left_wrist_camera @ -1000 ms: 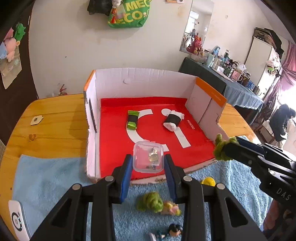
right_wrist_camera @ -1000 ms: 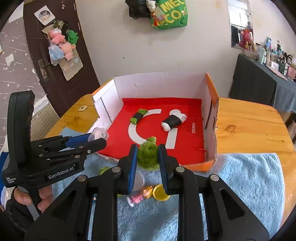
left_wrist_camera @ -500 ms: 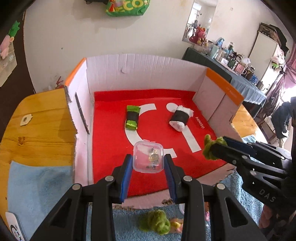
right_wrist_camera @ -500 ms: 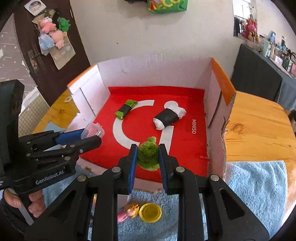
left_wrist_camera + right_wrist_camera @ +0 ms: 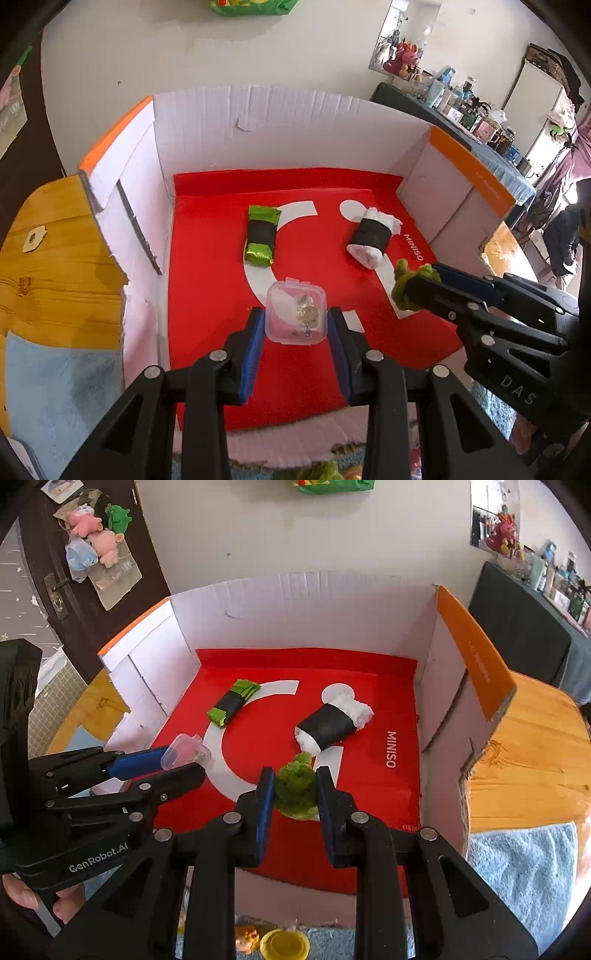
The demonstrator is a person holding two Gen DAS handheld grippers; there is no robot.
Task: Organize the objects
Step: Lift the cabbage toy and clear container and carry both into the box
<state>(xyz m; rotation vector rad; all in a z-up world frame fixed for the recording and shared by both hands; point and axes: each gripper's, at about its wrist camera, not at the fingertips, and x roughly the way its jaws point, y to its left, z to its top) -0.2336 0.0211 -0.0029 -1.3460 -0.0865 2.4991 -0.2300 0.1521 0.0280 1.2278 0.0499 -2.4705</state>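
My left gripper (image 5: 296,325) is shut on a small clear plastic box (image 5: 296,312) and holds it above the red floor of a white cardboard box (image 5: 258,122). My right gripper (image 5: 295,786) is shut on a green fuzzy toy (image 5: 296,786), also above the red floor (image 5: 369,775). Each gripper shows in the other's view: the right gripper (image 5: 410,291) with the green toy (image 5: 406,288), and the left gripper (image 5: 184,760) with the clear box (image 5: 184,753). A green wrapped roll (image 5: 262,236) and a white roll with a black band (image 5: 373,236) lie inside.
The cardboard box has orange-edged side walls (image 5: 476,664). It stands on a wooden table (image 5: 535,757) with a blue towel (image 5: 524,871) at the front. A yellow lid (image 5: 284,945) and a small figure (image 5: 246,938) lie on the towel below the box's front edge.
Both grippers have moved forward from above the towel to over the box's red floor, still holding the clear box and the green toy.
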